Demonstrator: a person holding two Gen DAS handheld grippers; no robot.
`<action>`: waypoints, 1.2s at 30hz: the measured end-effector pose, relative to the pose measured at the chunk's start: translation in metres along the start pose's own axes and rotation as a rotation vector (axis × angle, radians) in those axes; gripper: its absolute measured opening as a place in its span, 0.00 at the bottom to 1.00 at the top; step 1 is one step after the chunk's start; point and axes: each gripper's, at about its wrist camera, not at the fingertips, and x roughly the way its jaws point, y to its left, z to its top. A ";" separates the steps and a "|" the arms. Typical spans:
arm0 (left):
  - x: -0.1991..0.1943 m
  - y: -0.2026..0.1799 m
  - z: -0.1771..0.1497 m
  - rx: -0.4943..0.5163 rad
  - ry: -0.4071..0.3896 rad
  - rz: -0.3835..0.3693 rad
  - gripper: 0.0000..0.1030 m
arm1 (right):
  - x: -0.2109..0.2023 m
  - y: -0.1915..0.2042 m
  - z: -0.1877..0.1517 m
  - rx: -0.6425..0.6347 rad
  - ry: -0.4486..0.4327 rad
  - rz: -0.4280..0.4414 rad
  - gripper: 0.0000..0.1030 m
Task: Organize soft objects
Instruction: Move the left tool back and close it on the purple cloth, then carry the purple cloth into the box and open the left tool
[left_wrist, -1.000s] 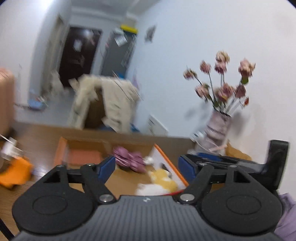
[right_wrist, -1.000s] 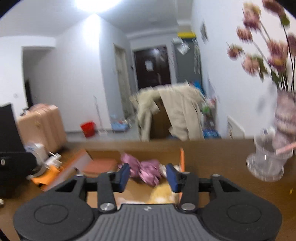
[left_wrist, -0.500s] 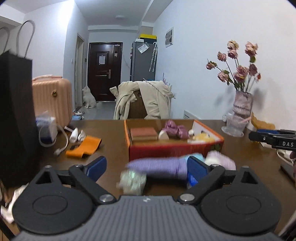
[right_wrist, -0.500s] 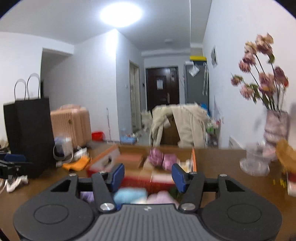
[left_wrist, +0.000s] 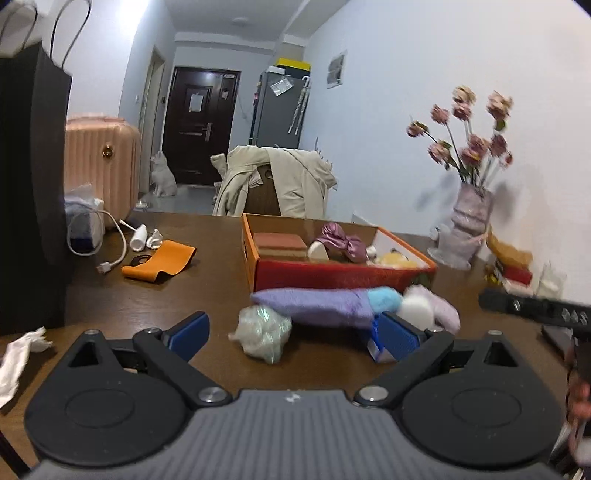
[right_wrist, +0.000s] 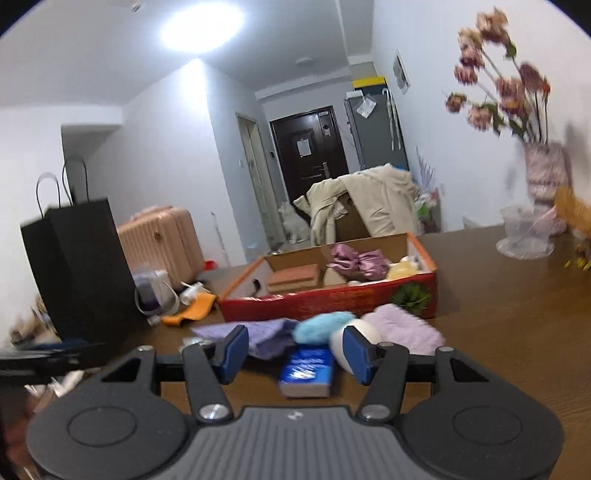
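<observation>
A red-orange box on the brown table holds a purple satin bow, a folded pink-brown piece and a yellow plush. In front of it lie a purple cloth, a light blue puff, a white ball, a lilac fluffy piece and a crumpled pale bundle. My left gripper stands wide open just short of the bundle. My right gripper is open over a blue packet, not touching it.
A black paper bag stands at the table's left, with a white charger and cable, an orange strap and crumpled tissue. A vase of dried flowers and a clear dish sit at the right. A coat-draped chair is behind.
Both grippers drew back from over the box and sank toward the table. The soft things in front of the box came into view. The left jaws spread wider.
</observation>
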 end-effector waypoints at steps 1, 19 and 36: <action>0.012 0.008 0.006 -0.032 0.011 -0.010 0.96 | 0.007 -0.001 0.002 0.025 0.012 0.012 0.54; 0.183 0.068 0.003 -0.266 0.253 -0.280 0.20 | 0.185 0.006 -0.020 0.068 0.196 -0.057 0.11; 0.085 0.032 0.051 -0.216 0.040 -0.321 0.11 | 0.091 0.052 0.042 -0.102 -0.003 0.046 0.05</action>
